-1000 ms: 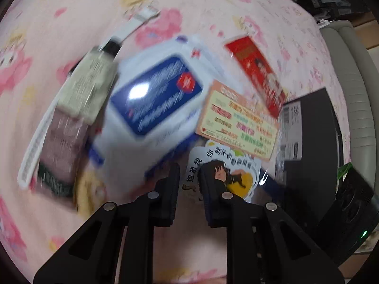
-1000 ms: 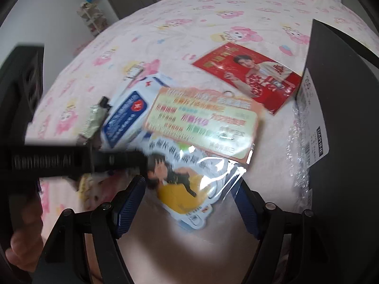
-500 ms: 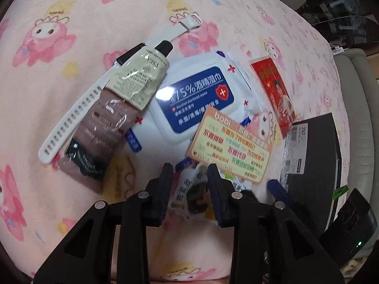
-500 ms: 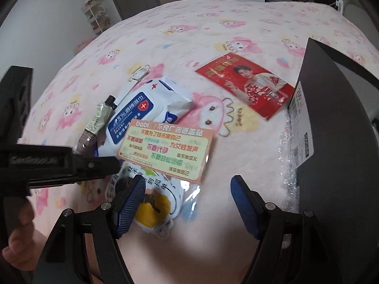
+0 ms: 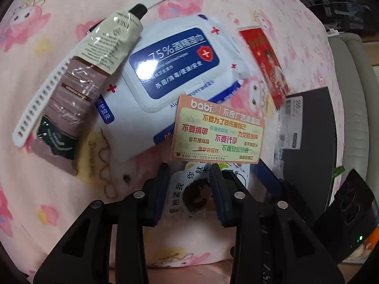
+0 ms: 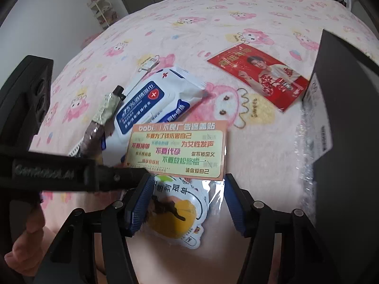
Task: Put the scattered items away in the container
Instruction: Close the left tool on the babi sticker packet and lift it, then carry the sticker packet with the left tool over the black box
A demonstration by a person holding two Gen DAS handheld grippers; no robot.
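Both grippers are down over the near edge of the bed (image 6: 260, 11), on the same item.

Change since a second ago: the left gripper (image 5: 189, 184), then nearly shut on the sticker pack (image 6: 176, 210), is letting go; its jaws are opening and stand apart on either side of the pack, pads not pressing. The right gripper (image 6: 187, 203), then spread wide, is closing its jaws around the same pack, gaps left on both sides. The wipes pack (image 5: 170, 64) and orange card (image 5: 218, 130), lifted and blurred then, now lie flat.

Judgement: a handover from left to right, not yet completed; nothing is in the container (image 6: 350, 123), which sits at the right, just beside the pile.

Also scattered: cream tube (image 5: 104, 42), white strap (image 5: 40, 104), red envelope (image 6: 260, 75).

Surface: soft pink cartoon-print blanket. Room: grey wall, small shelf rack (image 6: 100, 9) beyond.
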